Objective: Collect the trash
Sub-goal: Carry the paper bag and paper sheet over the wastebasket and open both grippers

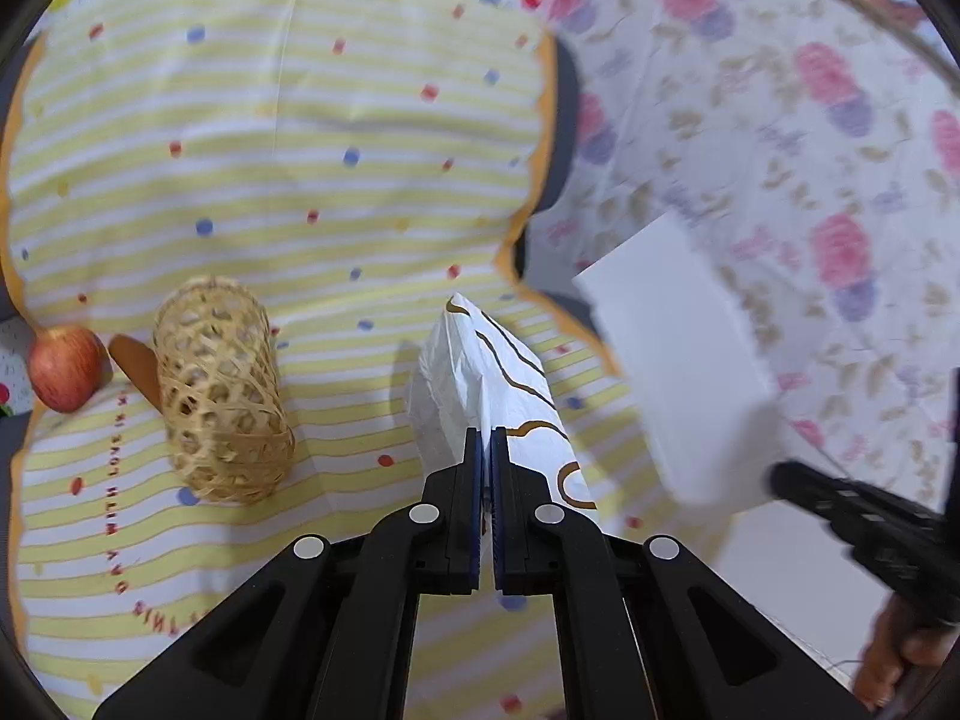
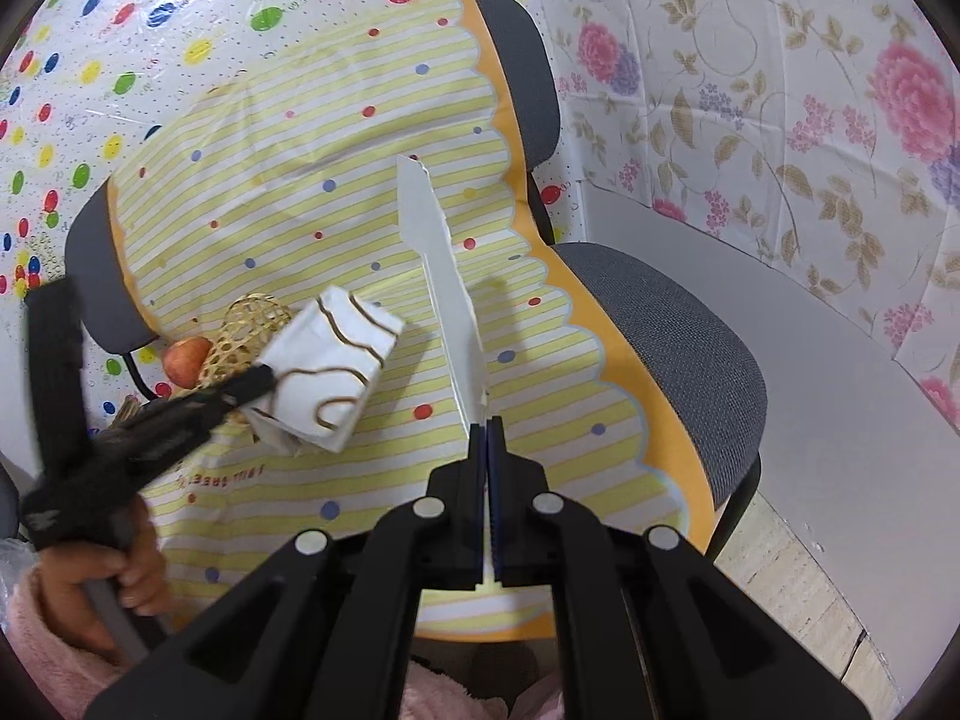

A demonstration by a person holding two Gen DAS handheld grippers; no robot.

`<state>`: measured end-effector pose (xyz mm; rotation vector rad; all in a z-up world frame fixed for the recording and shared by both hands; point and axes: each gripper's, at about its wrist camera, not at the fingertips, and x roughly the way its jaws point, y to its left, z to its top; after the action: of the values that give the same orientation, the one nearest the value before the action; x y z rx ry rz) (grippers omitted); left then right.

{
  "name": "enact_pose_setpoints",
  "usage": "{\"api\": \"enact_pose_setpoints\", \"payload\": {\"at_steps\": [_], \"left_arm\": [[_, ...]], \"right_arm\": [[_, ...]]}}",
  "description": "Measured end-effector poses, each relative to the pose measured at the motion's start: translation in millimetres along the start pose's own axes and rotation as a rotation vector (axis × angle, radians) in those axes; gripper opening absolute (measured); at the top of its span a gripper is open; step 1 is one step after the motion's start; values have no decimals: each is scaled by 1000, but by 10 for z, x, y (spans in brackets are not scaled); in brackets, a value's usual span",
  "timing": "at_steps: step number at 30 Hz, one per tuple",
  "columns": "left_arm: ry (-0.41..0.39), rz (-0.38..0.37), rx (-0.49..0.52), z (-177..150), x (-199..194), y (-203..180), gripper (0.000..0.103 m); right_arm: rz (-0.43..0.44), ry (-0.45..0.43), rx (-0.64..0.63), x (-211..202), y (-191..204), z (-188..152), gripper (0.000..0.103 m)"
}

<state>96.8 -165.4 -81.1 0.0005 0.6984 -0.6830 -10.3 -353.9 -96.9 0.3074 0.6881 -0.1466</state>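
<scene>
My left gripper (image 1: 486,438) is shut on a white paper bag with brown wavy lines (image 1: 480,360) and holds it above the striped yellow cloth (image 1: 300,150). The same bag (image 2: 330,360) and the left gripper (image 2: 252,384) show in the right wrist view. My right gripper (image 2: 486,426) is shut on a flat white sheet of paper or card (image 2: 441,276), seen edge-on, held above the cloth. That white sheet (image 1: 678,360) appears at the right of the left wrist view, with the right gripper (image 1: 780,480) at its lower end.
A woven bamboo basket (image 1: 222,396) lies on its side on the cloth, with a red apple (image 1: 63,369) and an orange carrot-like piece (image 1: 138,369) beside it. The cloth covers a grey office chair (image 2: 690,336). Floral sheeting (image 2: 780,90) hangs behind.
</scene>
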Motion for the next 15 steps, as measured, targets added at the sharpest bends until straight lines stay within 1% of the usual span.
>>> {"api": "enact_pose_setpoints", "payload": {"at_steps": [2,4,7,13,15], "left_arm": [[-21,0,23,-48,-214,-82,3],[-25,-8,33,-89,-272,-125,3],[-26,-26,53,-243,-435,-206,3],[-20,-59,69,-563,-551,-322,3],[-22,-61,90,-671,-592,-390,3]], "right_arm": [[-1,0,2,-70,61,-53,2],[1,-2,-8,-129,123,-104,2],[-11,-6,-32,-231,222,-202,2],[-40,0,-39,-436,266,-427,2],[-68,-5,-39,-526,252,-531,2]]}}
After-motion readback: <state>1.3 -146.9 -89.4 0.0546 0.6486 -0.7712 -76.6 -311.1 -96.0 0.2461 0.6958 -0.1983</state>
